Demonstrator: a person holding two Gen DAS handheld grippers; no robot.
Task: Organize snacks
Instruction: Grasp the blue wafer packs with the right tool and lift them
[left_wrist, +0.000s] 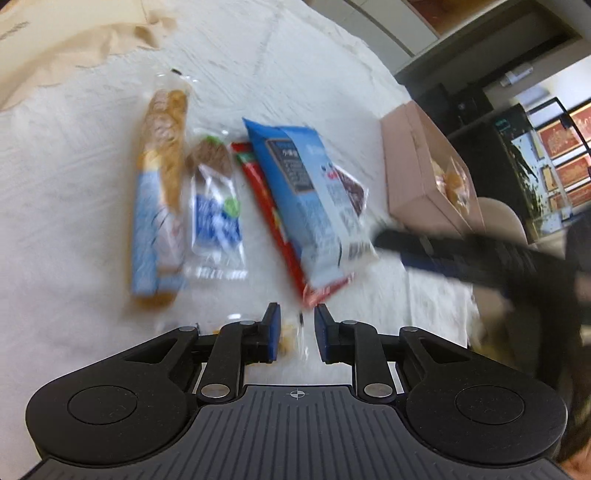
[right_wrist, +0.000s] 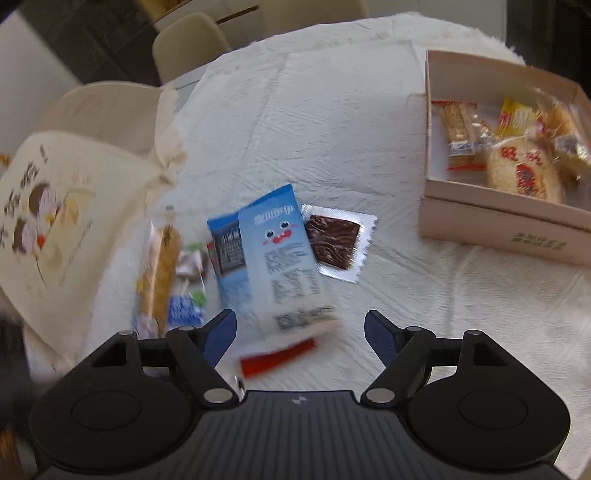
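We see the white cloth (right_wrist: 369, 122) lying bare between the snack row and the pink box (right_wrist: 498, 221), which holds a round rice cracker (right_wrist: 524, 173) and small wrapped biscuits (right_wrist: 458, 136). Our right gripper (right_wrist: 300, 334) stands wide, gripping nothing, above the blue packet (right_wrist: 273, 254) overlapping a red packet (right_wrist: 277, 358). Our left gripper (left_wrist: 297, 332) is narrowly parted around a clear wrapper (left_wrist: 295, 334); whether it pinches, we cannot tell.

One box (right_wrist: 491, 225), one tote bag (right_wrist: 66, 206)

Both wrist cameras look steeply down, close, sharing the blue packet (left_wrist: 314, 206) (right_wrist: 273, 258).
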